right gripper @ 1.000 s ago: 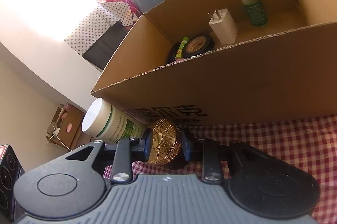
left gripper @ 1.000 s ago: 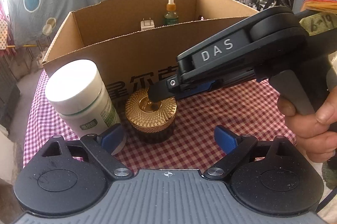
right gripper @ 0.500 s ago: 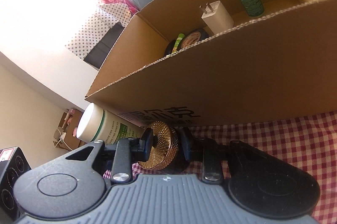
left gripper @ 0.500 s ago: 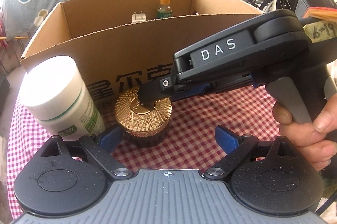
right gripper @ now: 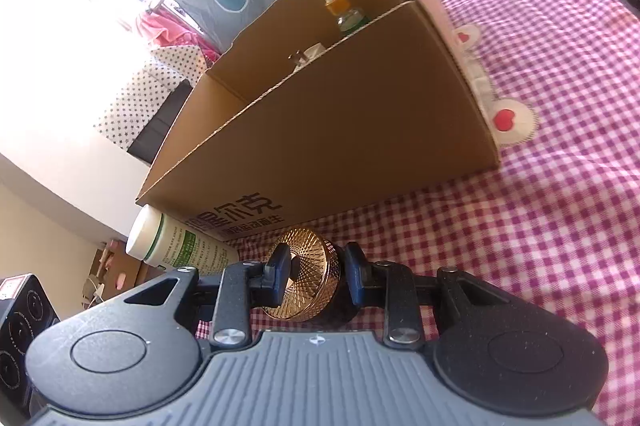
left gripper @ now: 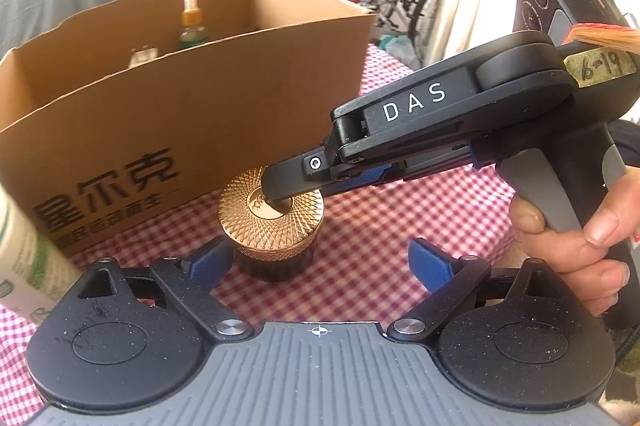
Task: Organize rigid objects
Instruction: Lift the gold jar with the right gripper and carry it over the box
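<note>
1. The open brown cardboard box [left gripper: 192, 114] with black printed characters on its front wall is the landmark. It stands on a red-and-white checked tablecloth [right gripper: 560, 226].
2. Inside the box, towards its back wall, stand a green dropper bottle with an amber collar and white bulb [right gripper: 340, 8] and a small white plug adapter [left gripper: 143, 56], only partly visible over the rim.
3. A white plastic bottle with a green label and white cap [right gripper: 176, 246] sits outside the box, just beside the left end of its front wall.
4. The round jar with a gold faceted lid and dark base [left gripper: 271, 222] sits on the cloth in front of the box, near the printed characters.
5. The right gripper [right gripper: 314, 280], held by a hand [left gripper: 568, 250], is clamped on this jar from top to bottom: one finger presses the lid's centre, the other is under the base.
6. The left gripper [left gripper: 320, 262] hovers just in front of the jar with its blue pads spread wide, holding nothing.
7. Judged step: the jar is grasped but not yet boxed. The next move likely calls for lifting it above the box's front rim, then setting it down clear of the dropper bottle and adapter.
</note>
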The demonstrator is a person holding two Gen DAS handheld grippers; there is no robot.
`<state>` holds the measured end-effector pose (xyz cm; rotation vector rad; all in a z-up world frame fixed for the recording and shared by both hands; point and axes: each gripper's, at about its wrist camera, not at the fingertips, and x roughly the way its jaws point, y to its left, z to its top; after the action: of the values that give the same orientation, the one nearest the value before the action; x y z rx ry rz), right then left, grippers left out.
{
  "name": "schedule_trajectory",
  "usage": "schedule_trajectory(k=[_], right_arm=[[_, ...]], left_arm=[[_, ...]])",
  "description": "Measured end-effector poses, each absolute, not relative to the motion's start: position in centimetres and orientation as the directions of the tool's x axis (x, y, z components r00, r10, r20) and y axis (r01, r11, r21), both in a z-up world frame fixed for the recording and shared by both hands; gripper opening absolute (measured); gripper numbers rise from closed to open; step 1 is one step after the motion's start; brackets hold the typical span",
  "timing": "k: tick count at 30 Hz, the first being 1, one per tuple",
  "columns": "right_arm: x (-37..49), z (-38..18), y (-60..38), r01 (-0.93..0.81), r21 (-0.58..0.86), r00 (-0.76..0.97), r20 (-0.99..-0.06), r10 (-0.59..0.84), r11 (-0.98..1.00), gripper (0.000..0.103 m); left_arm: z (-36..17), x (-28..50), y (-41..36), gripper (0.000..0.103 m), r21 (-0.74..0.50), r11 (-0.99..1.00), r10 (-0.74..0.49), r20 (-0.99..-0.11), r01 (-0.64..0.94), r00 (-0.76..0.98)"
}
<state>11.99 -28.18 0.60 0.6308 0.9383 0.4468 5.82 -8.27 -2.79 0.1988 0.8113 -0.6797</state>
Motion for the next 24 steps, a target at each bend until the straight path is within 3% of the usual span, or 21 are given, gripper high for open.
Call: schedule_trajectory(k=[12,19,24], right_arm=[[11.0,0.5,-31.0,-0.042,0.706,0.556,-0.571,0.603,0.707,0.033],[11.6,0.3,-29.5,-0.045,0.702,0.539,-0.582,0.609,0.711,0.034],[11.6,0.1,-28.7,-0.04,0.689,0.537,-0.596,0.597,0.724,0.037]], left_arm=[[-2.4,7.1,-9.5,0.092,0.006,0.797,-0.419,-0.715,0.604,0.56],[-3.3,8.3,-9.8,0.067,-0.001,0.805,-0.394,-0.749,0.594,0.533],[-3.7,8.8,-9.5,0.058,-0.027,0.816,-0.396,-0.753,0.577,0.525]])
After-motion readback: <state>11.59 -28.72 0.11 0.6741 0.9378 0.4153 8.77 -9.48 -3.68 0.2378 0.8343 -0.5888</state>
